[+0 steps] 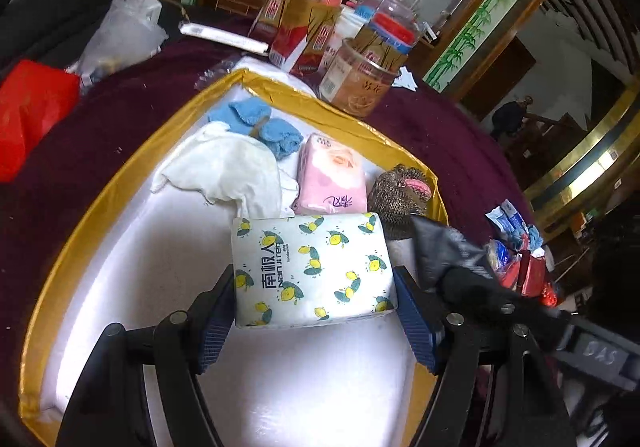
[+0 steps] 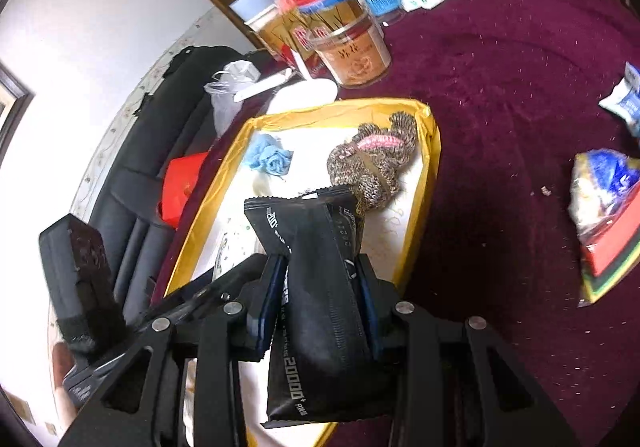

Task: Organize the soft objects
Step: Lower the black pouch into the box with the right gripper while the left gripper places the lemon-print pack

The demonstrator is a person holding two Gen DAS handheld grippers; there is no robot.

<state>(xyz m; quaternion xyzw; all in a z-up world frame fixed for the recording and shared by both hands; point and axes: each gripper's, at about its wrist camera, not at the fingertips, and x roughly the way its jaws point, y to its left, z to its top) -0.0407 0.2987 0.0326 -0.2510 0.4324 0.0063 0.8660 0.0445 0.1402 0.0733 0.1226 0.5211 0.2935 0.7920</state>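
Note:
A gold-rimmed box (image 1: 120,183) with a white lining lies on the maroon cloth. My left gripper (image 1: 316,311) is shut on a white lemon-print tissue pack (image 1: 312,267) low inside the box. Beyond it lie a pink tissue pack (image 1: 332,175), a white cloth (image 1: 224,171), blue socks (image 1: 260,123) and a brown knit item (image 1: 396,195). My right gripper (image 2: 320,307) is shut on a black soft packet (image 2: 320,287), held over the box's (image 2: 428,175) near right part. The knit item (image 2: 372,167) and blue socks (image 2: 268,155) show beyond it.
Jars, cartons and red-lidded tubs (image 1: 352,47) crowd the table behind the box. A red bag (image 1: 28,115) and a clear plastic bag (image 1: 120,31) lie at left. Snack packets (image 2: 604,207) lie on the cloth at right. A black sofa (image 2: 160,119) stands beyond the table.

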